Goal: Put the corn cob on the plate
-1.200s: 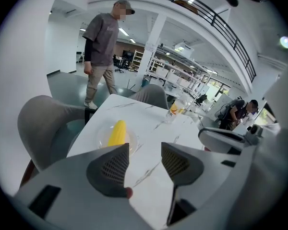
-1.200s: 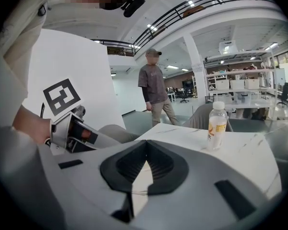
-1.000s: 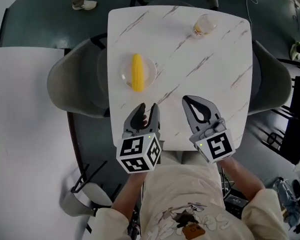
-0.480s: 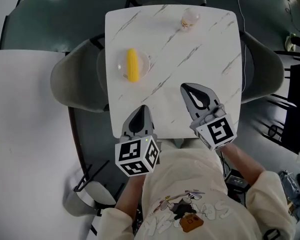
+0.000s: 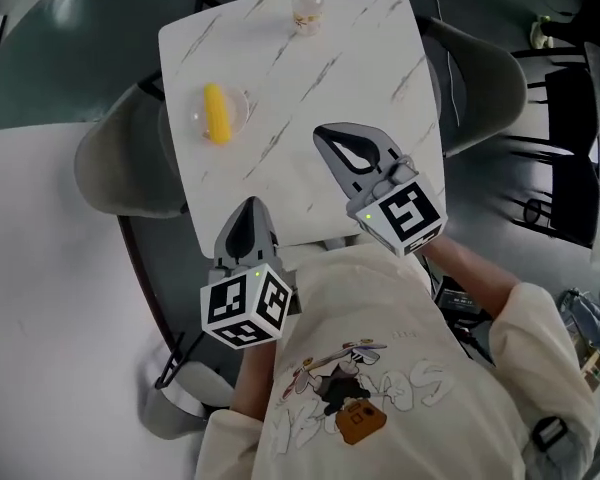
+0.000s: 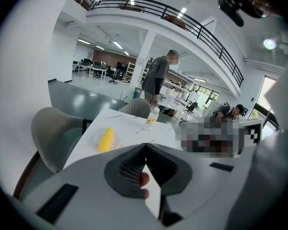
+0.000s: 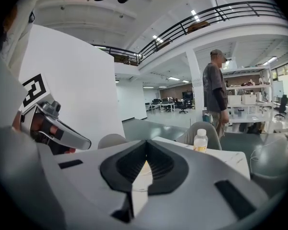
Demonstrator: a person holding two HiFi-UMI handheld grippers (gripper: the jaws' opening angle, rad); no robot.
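flanking the table [image 5: 360,88], grey chairs [image 5: 115,168]; bottle [image 5: 307,6] stands apart from corn cob [image 5: 216,114].

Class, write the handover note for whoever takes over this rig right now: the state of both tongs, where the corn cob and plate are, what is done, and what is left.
Left tongs: shut and empty, at the near edge of the table.
Right tongs: shut and empty, over the table's near half.
Corn cob: lies on the clear plate on the table's left side, clear of both tongs.
Done: the cob is on the plate.
Left: nothing for this job, as far as the views show. A bottle stands at the far edge and plays no part.
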